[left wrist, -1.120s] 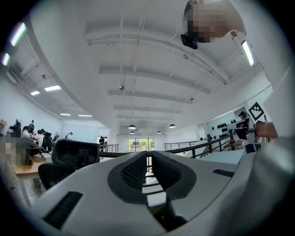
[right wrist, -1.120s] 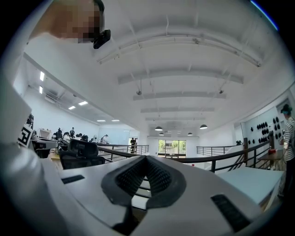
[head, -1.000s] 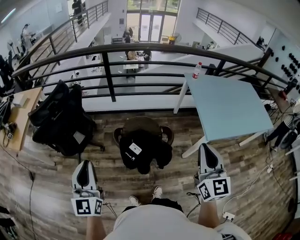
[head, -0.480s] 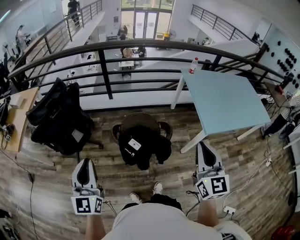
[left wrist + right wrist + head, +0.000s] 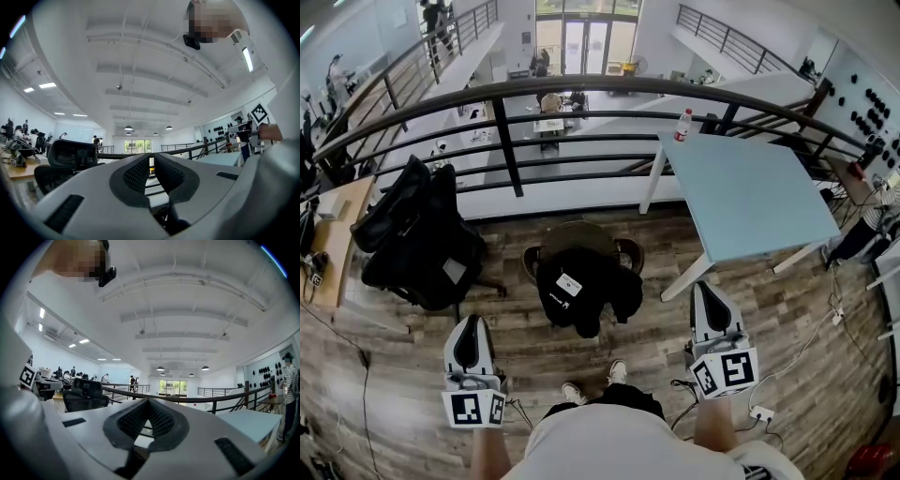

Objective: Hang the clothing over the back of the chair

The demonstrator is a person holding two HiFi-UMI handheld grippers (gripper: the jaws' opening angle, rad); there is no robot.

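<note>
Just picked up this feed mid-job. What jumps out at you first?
A black garment is draped over the near side of a brown chair, dead centre on the wooden floor. A pale blue table stands to its right and a black office chair to its left. The left gripper and right gripper sit low in the foreground, apart from the garment.

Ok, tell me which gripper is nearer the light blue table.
Right. The right gripper is close by the near edge of the light blue table; the left gripper is well off to its left, past the chair.
</note>
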